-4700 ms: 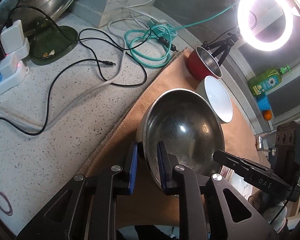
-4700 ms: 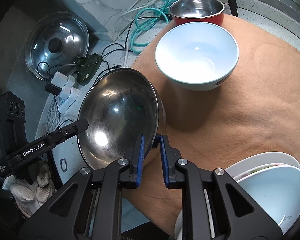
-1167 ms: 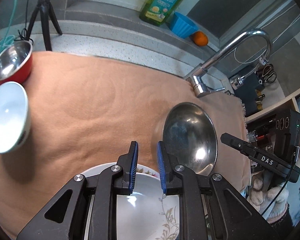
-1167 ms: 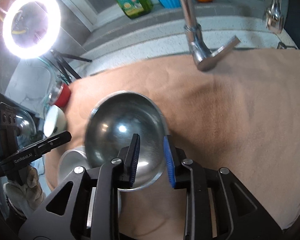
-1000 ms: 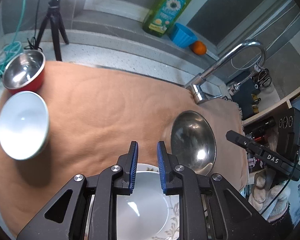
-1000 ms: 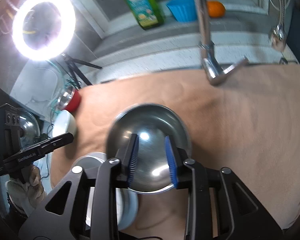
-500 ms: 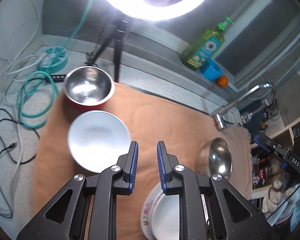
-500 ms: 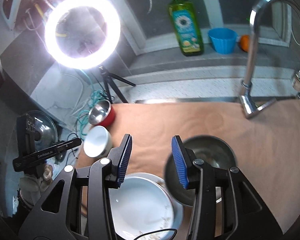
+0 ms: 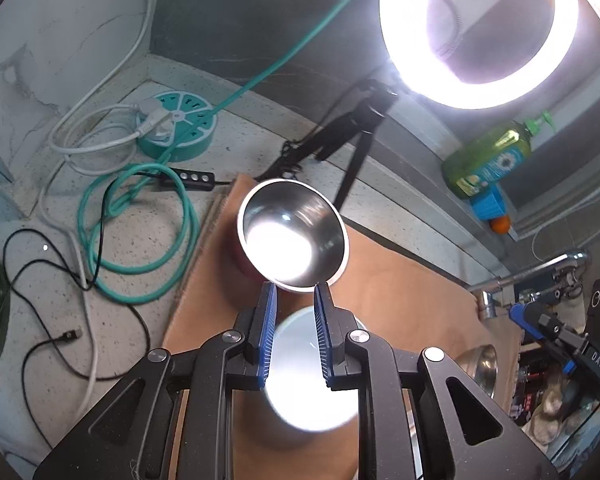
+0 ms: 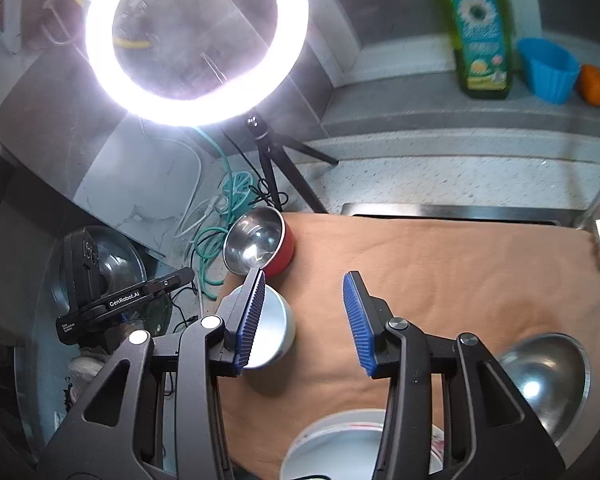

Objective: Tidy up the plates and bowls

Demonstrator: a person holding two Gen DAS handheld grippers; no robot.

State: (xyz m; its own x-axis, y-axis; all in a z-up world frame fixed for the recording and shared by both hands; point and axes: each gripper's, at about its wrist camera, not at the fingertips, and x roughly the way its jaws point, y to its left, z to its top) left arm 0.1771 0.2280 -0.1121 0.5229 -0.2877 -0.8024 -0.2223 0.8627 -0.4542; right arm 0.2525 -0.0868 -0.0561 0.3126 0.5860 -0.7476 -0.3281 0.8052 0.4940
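from the left wrist view, the left gripper [image 9: 294,300] hangs over the brown cloth [image 9: 400,292] with its blue-padded jaws a narrow gap apart and nothing between them. just past the fingertips sits the red bowl [image 9: 292,236], steel-lined and glaring with reflected light, near the cloth's far corner. directly below the jaws is the white bowl [image 9: 312,376], partly hidden by the fingers and washed out by glare. the big steel bowl [image 9: 480,366] shows only as a sliver at the right edge of the cloth, beside the right gripper's body. a lit ring light [image 9: 476,28] on a black tripod [image 9: 352,136] stands behind the red bowl; a green hose [image 9: 140,236], a round teal power strip [image 9: 180,128] and black cables lie on the speckled counter [image 9: 100,320] to the left. a green soap bottle [image 9: 488,160] stands on the ledge at right. from the right wrist view, the right gripper [image 10: 304,312] is wide open and empty above the cloth [image 10: 440,272]. the red bowl [image 10: 258,246] sits at the cloth's far left corner, the white bowl [image 10: 272,328] just nearer, partly behind the left finger. the steel bowl [image 10: 548,380] rests on the cloth at lower right, and the stack of white plates [image 10: 340,444] lies at the bottom edge between the fingers. the soap bottle [image 10: 480,28], a blue cup [image 10: 548,68] and an orange [image 10: 594,84] line the ledge.
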